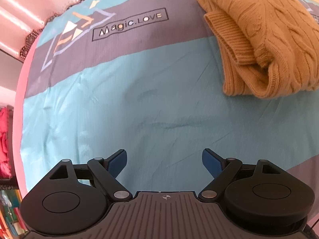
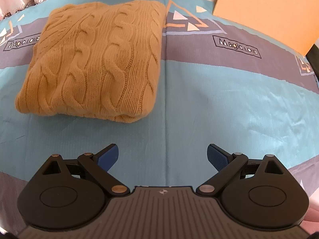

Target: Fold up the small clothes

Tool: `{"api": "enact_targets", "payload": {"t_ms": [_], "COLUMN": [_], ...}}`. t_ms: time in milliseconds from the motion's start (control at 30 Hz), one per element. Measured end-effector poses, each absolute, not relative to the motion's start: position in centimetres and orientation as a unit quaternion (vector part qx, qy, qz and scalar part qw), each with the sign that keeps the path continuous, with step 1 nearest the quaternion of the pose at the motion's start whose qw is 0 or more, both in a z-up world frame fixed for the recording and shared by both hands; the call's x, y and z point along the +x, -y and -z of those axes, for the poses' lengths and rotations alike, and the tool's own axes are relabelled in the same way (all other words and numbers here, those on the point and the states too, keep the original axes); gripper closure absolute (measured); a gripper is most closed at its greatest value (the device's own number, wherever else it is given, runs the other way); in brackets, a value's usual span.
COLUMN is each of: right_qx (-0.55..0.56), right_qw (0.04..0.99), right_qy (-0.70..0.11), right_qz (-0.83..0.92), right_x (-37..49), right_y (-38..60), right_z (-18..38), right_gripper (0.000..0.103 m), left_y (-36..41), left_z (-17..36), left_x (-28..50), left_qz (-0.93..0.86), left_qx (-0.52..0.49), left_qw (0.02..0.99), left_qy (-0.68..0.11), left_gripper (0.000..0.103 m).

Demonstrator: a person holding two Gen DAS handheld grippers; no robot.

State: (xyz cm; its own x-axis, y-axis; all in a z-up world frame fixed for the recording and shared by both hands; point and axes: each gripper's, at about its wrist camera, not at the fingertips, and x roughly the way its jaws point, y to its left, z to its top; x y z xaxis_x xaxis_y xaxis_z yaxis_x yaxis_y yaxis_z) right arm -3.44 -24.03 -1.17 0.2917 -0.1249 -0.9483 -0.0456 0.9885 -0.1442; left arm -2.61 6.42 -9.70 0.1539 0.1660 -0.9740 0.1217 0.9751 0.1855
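Note:
A tan cable-knit sweater (image 2: pixel 97 63) lies folded into a thick rectangle on a teal and grey striped bedsheet (image 2: pixel 219 99). In the left wrist view the sweater (image 1: pixel 265 39) is at the upper right, with ribbed cuffs and folded layers showing at its near edge. My left gripper (image 1: pixel 164 160) is open and empty, hovering over bare sheet well to the left of and nearer than the sweater. My right gripper (image 2: pixel 162 155) is open and empty, over bare sheet nearer than the sweater and to its right.
The sheet (image 1: pixel 119 99) carries "Magic.LOVE" labels (image 1: pixel 129 24) and triangle prints. An orange board (image 2: pixel 269 10) stands at the far right. Pale curtains (image 1: pixel 30 10) hang at the far left, with the bed's left edge (image 1: pixel 22 79) below them.

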Motion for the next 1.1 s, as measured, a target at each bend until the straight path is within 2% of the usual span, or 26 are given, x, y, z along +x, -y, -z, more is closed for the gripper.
{"api": "enact_targets", "payload": {"t_ms": [1100], "right_qx": [-0.068], "right_qw": [0.799], "right_qy": [-0.597], "right_qz": [0.024], "right_x": [-3.94], "right_y": [24.35], "right_z": [1.35], "right_gripper": [0.007], "left_y": [-6.11], "left_z": [9.74], "left_x": [-2.81], "left_qz": [-0.010], "left_qx": [0.108], "left_qw": [0.748], "left_qy": [-0.655], "left_gripper": [0.000]}}
